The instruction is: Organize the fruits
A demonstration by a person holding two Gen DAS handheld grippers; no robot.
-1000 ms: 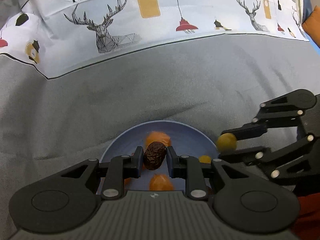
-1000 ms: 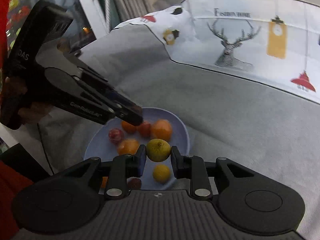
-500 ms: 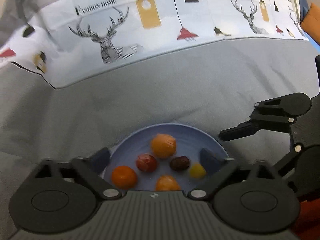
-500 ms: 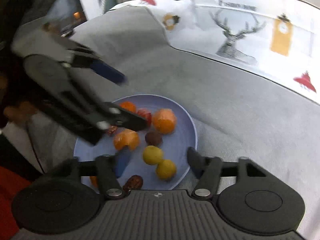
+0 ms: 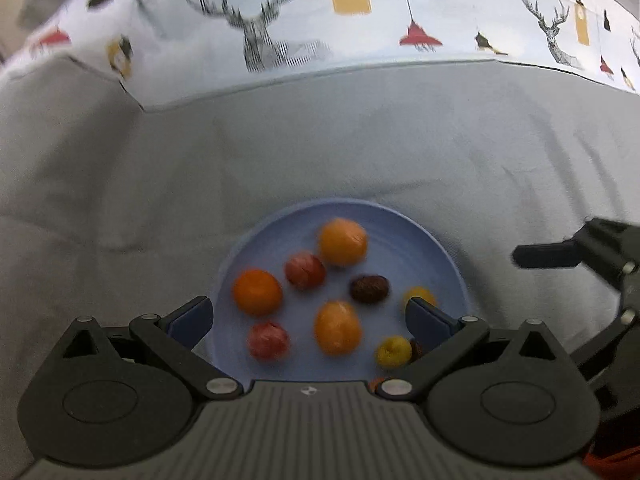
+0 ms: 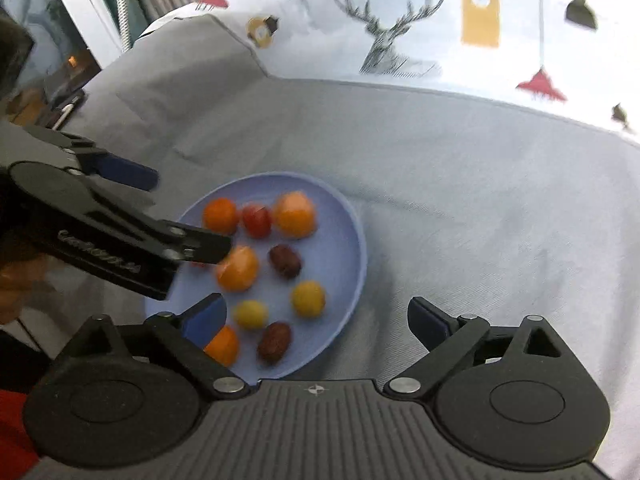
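Observation:
A blue plate (image 5: 440,248) (image 6: 348,240) lies on grey cloth and holds several small fruits: oranges (image 5: 343,241) (image 6: 295,214), red fruits (image 5: 305,270) (image 6: 256,221), yellow fruits (image 5: 393,351) (image 6: 307,298) and brown dates (image 5: 369,288) (image 6: 284,260). My left gripper (image 5: 308,316) is open and empty, hovering above the plate's near side. My right gripper (image 6: 316,318) is open and empty over the plate's near right edge. The left gripper shows in the right wrist view (image 6: 120,236), over the plate's left side.
The grey cloth (image 5: 280,152) covers the surface, with a white deer-print band (image 5: 360,20) at the back. Furniture and a window area (image 6: 60,40) lie at far left in the right wrist view. The right gripper's fingers (image 5: 560,252) reach in from the right.
Both grippers opened: the left let go of the brown date, the right let go of the yellow fruit, and both fruits now lie on the plate. Both grippers have pulled back and up.

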